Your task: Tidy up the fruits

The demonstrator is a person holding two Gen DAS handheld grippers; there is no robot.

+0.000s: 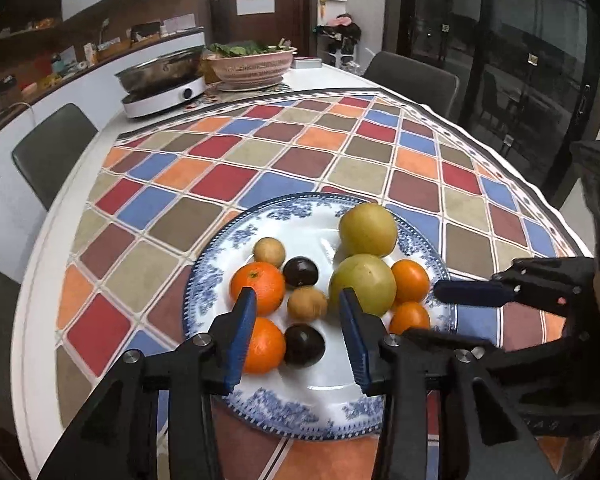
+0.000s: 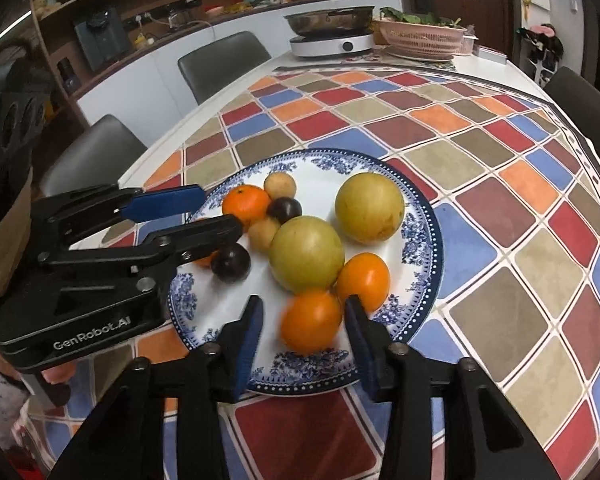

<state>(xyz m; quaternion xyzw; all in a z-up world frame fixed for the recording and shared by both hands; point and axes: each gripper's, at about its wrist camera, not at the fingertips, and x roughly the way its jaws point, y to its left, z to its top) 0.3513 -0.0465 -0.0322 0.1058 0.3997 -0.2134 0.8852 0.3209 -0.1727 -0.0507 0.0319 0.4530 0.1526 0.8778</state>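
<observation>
Tools (image 1: 298, 336) (image 2: 304, 342) open over plate (image 1: 332, 396)

The left tool (image 1: 298, 334) hangs over the near side of a blue-and-white plate (image 1: 324, 396), its blue pads spread wide with nothing between them. On the plate, two oranges (image 1: 258, 286) lie at nine o'clock, two dark plums (image 1: 300, 272) and two small brown fruits (image 1: 307, 303) near the centre, two large yellow-green fruits (image 1: 367, 230) toward one o'clock, and two orange tomatoes (image 1: 411, 280) at three o'clock. The right tool (image 1: 470, 294) reaches in from three o'clock, above the plate's rim. The plate sits on a checked cloth (image 1: 260, 156) covering the desk (image 1: 32, 280).
</observation>
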